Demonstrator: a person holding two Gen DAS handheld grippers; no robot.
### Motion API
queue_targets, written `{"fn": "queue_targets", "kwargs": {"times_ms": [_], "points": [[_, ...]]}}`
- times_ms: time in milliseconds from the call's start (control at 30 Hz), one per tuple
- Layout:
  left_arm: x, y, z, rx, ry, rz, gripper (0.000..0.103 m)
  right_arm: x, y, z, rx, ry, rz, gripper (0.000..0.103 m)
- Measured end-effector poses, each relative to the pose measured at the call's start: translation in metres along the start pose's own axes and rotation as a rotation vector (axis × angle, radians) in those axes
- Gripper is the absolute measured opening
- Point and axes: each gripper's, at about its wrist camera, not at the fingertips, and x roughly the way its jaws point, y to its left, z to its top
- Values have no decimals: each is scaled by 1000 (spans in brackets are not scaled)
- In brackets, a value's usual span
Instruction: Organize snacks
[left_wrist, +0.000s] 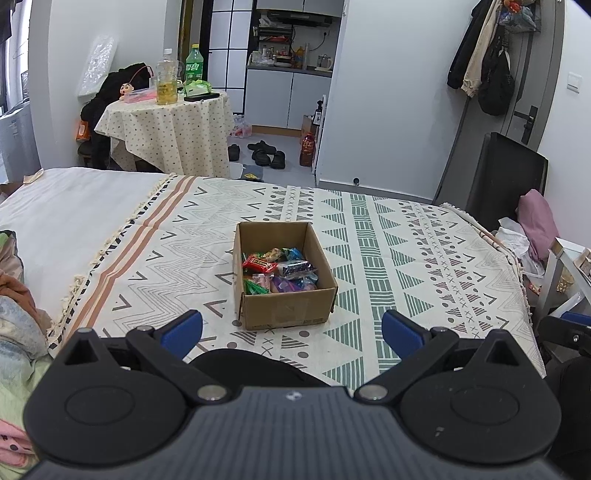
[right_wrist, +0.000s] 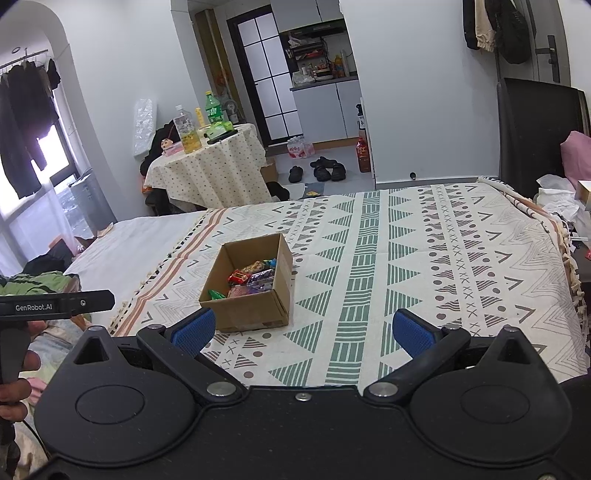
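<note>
The left gripper (left_wrist: 291, 330) has its blue-padded fingers (left_wrist: 183, 332) spread wide with nothing between them, hovering over the patterned blanket (left_wrist: 388, 266) just short of the cardboard box (left_wrist: 284, 308). The right gripper (right_wrist: 303, 332) is likewise wide open and empty, its blue pads (right_wrist: 412, 332) apart above the same blanket, with the box ahead and to its left. In the right wrist view the left gripper's black body, marked GenRobot.AI, shows at the left edge, held by a hand (right_wrist: 14, 384) of which only a few fingers show. The box stands open-topped on the blanket near the middle of the bed (left_wrist: 74, 206), its near wall facing the left gripper, and the snacks (left_wrist: 279, 269) lie heaped inside it: small wrapped packets in red, green, blue and purple. Nothing else lies on the blanket around the box. Beyond the bed a round table (left_wrist: 173, 125) with a dotted cloth carries bottles (left_wrist: 166, 77), dark shoes (left_wrist: 264, 151) sit on the floor near a kitchen nook, and coats (left_wrist: 484, 55) hang by the door on the right
</note>
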Motion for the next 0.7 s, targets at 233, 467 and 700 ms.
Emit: {"fn": "queue_targets", "kwargs": {"times_ms": [233, 467, 700], "points": [[0, 0, 0, -1, 0, 0, 103, 0, 1, 0, -1, 0, 1, 103], [0, 0, 0, 0, 0, 0, 103, 0, -1, 0, -4, 2, 1, 103], [0, 1, 0, -1, 1, 1, 103, 3, 4, -1, -11, 7, -1, 103]]}}
